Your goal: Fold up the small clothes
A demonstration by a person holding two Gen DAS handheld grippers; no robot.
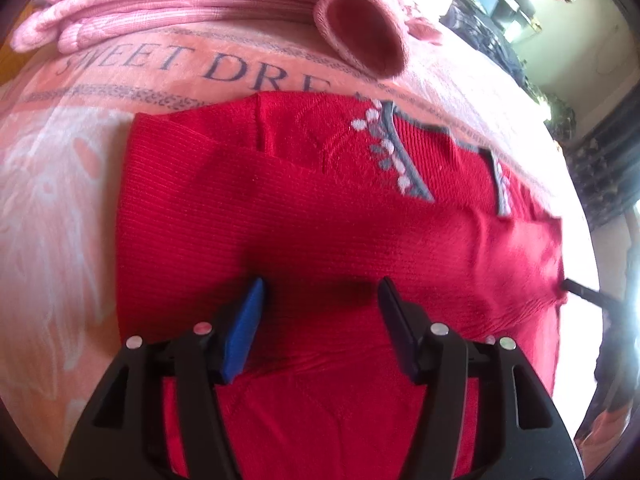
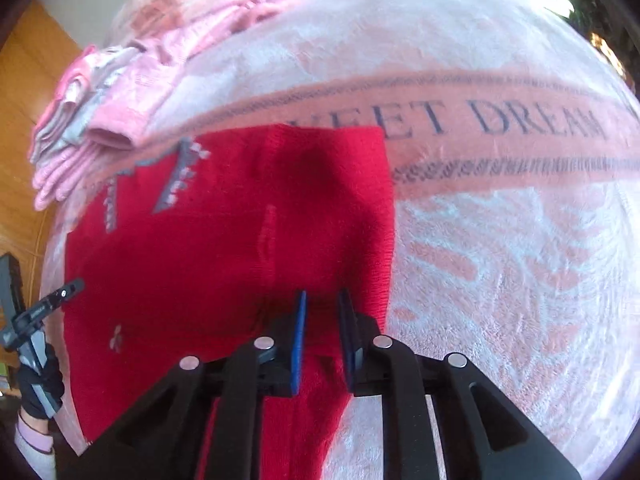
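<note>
Left claw [image 1: 320, 320]: jaws wide apart, nothing between them, hovering over the red sweater [image 1: 320, 232]. Right claw [image 2: 322, 340]: jaws nearly together on a raised ridge of the sweater's edge; whether the pads bite is probably yes, but motion blur obscures it. Keep the pinched edge taut and carry it level across. The sweater lies flat on the pink blanket [image 2: 500, 260], spreading from 9 to 12 o'clock of the right claw.

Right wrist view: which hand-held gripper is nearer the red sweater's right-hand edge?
Right. The right hand-held gripper is over the red sweater just inside that edge; the left hand-held gripper is at the sweater's opposite edge, across its whole width.
</note>
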